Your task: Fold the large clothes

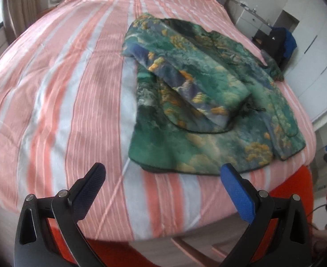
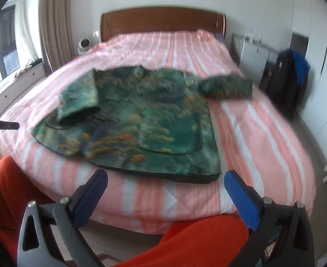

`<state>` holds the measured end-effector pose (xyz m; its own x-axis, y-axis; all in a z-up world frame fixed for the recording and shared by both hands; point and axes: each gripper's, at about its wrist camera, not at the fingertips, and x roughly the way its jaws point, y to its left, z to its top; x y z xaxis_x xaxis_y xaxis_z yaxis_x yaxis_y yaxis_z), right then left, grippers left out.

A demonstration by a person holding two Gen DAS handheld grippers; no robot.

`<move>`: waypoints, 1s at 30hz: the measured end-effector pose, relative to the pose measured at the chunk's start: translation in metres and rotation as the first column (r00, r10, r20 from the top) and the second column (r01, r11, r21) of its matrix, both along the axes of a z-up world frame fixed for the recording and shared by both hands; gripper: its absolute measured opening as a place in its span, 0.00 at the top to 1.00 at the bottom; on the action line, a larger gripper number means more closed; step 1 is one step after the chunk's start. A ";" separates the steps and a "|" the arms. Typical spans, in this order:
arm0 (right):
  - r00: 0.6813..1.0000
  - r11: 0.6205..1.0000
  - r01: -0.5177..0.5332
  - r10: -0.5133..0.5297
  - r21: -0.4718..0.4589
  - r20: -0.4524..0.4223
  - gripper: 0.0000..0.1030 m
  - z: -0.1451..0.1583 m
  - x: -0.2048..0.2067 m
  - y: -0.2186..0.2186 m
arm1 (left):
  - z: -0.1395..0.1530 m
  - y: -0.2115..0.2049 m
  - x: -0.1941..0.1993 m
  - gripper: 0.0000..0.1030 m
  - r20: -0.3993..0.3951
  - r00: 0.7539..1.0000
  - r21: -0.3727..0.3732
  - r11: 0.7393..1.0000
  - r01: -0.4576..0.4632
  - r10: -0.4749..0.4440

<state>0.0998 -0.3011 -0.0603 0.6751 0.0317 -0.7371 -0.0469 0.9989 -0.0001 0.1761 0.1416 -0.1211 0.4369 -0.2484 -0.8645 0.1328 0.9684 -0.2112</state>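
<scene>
Green printed jacket (image 2: 136, 120) lies mid-frame on the striped bed (image 2: 263, 138), ahead of the wide, empty right gripper (image 2: 165, 191); left gripper (image 1: 161, 184) likewise wide.

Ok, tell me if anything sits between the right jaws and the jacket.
Nothing visible does. Only bare striped bedspread lies between the open right gripper and the jacket hem.

Your green jacket (image 1: 208, 111) (image 2: 141, 120), thick patterned fabric with yellow-orange and blue patches and a dark trimmed edge, lies flat on the near part of the pink and white striped bedcover (image 1: 63, 89) (image 2: 252, 133). You can see one sleeve (image 1: 185, 80) (image 2: 78, 102) folded across the body, the other sleeve (image 2: 227, 87) stretched out sideways on the cover.
</scene>
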 end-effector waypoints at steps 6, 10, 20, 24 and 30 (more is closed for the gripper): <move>0.975 0.965 0.149 -0.107 0.216 -0.195 0.00 -0.067 0.093 -0.094 | -0.057 -0.002 0.064 0.01 -0.123 0.992 -0.083 0.996 0.016 -0.026; 0.956 0.947 0.128 -0.039 0.295 -0.291 0.00 -0.106 0.126 -0.107 | -0.060 -0.020 0.062 0.53 -0.135 0.990 -0.070 0.997 0.039 -0.048; 0.960 0.962 0.054 0.023 0.266 -0.280 0.83 -0.080 0.109 -0.080 | -0.019 -0.035 0.005 0.87 -0.065 0.996 -0.012 0.998 0.055 -0.055; 0.963 0.962 0.051 0.023 0.267 -0.269 0.84 -0.061 0.078 -0.077 | -0.028 -0.025 -0.020 0.87 -0.102 0.994 -0.025 0.999 0.024 -0.027; 0.945 0.964 0.097 -0.012 0.247 -0.325 0.84 -0.085 0.069 -0.090 | -0.040 -0.031 -0.025 0.73 -0.088 0.996 0.058 0.998 0.014 -0.009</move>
